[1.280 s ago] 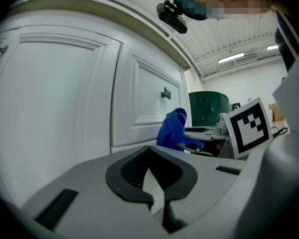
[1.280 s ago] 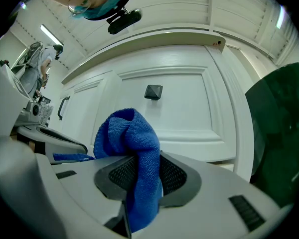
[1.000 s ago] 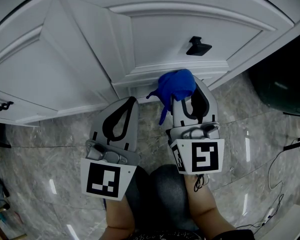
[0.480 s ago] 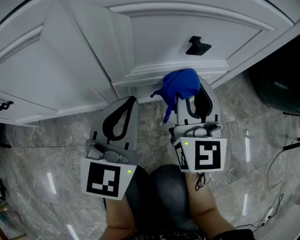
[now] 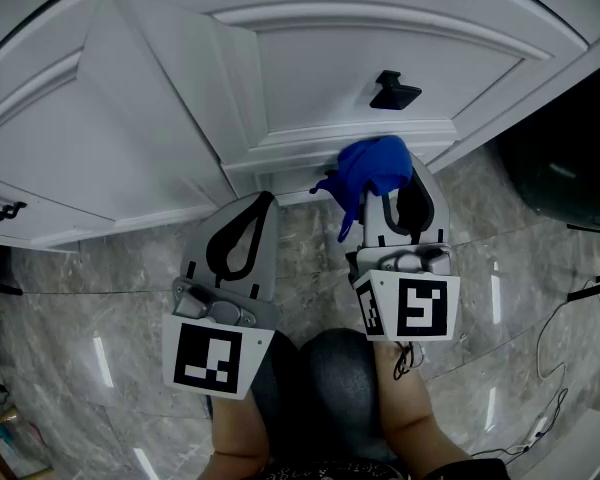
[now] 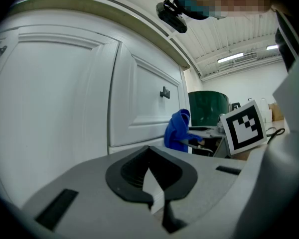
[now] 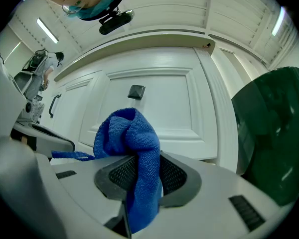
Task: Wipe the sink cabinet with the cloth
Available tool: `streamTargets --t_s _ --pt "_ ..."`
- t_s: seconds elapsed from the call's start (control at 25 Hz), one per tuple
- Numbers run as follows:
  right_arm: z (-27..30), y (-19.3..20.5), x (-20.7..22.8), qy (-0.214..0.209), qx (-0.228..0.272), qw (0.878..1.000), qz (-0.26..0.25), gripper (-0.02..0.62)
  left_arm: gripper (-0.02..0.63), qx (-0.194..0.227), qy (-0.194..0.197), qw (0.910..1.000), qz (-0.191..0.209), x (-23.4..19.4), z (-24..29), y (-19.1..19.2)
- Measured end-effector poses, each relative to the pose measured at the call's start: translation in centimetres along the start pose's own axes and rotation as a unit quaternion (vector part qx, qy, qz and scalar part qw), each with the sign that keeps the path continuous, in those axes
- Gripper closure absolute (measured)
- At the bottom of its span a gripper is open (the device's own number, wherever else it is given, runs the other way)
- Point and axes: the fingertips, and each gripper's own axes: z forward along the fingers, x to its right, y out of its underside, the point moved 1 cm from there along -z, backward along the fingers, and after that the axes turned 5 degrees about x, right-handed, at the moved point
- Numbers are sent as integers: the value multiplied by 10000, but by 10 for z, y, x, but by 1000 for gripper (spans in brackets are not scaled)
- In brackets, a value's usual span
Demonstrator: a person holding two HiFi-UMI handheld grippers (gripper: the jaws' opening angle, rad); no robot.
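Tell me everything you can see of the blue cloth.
The blue cloth is a bright blue, looped-pile fabric that looks like microfibre, bunched into a rounded wad. The right gripper is shut on it: a fold runs down between the jaws, the wad bulges above them, and a thin strip trails off to one side. It sits low in front of the white cabinet door, below the black handle; whether it touches the door cannot be told.

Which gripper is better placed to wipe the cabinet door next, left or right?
Right. The right gripper is shut on the blue cloth at the foot of the cabinet door; the left gripper is shut and empty.
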Motion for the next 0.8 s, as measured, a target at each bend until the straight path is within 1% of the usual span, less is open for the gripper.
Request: streamTargets --t_s 0.56,0.8 --pt "-4 3 22 355 29 9993 -107 479 606 -19 7 10000 -1 0 2 2" --pt "-7 5 37 644 33 9976 -234 479 606 -21 11 10000 0 1 2 2"
